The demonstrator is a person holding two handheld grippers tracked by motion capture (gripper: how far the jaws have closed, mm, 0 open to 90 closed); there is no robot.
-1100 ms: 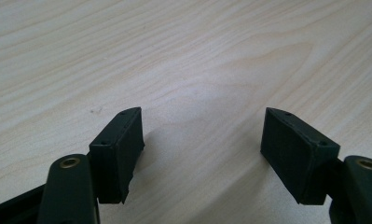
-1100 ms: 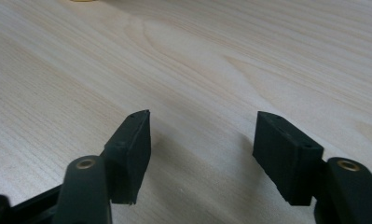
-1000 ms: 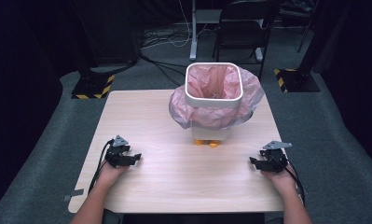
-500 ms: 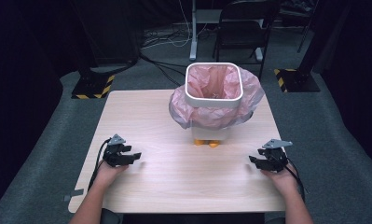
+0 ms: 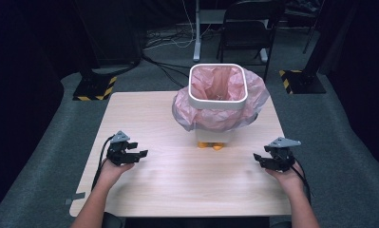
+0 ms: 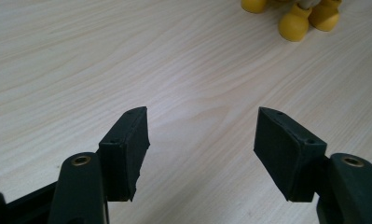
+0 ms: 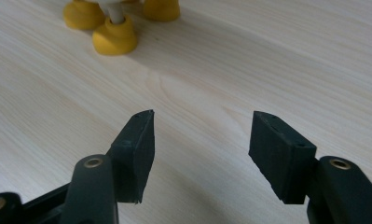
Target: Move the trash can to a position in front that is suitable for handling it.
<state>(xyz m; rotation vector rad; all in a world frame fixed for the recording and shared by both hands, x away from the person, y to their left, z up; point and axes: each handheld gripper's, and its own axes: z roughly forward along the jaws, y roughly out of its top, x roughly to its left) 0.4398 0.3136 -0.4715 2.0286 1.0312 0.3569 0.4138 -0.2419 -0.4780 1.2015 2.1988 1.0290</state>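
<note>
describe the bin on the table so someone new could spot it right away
On the light wooden table, look at the far edge, centre-right. There stands a white bin with a rounded-square rim, lined with a pink bag that billows out over its sides. It rests on small yellow feet, the table's sole upright container.

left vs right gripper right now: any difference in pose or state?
The left gripper sits at the table's left side, the right gripper at its right. The left's jaws point right, the right's point left, toward each other. Shared: both open, holding nothing, on the near side of the pink-lined bin.
</note>
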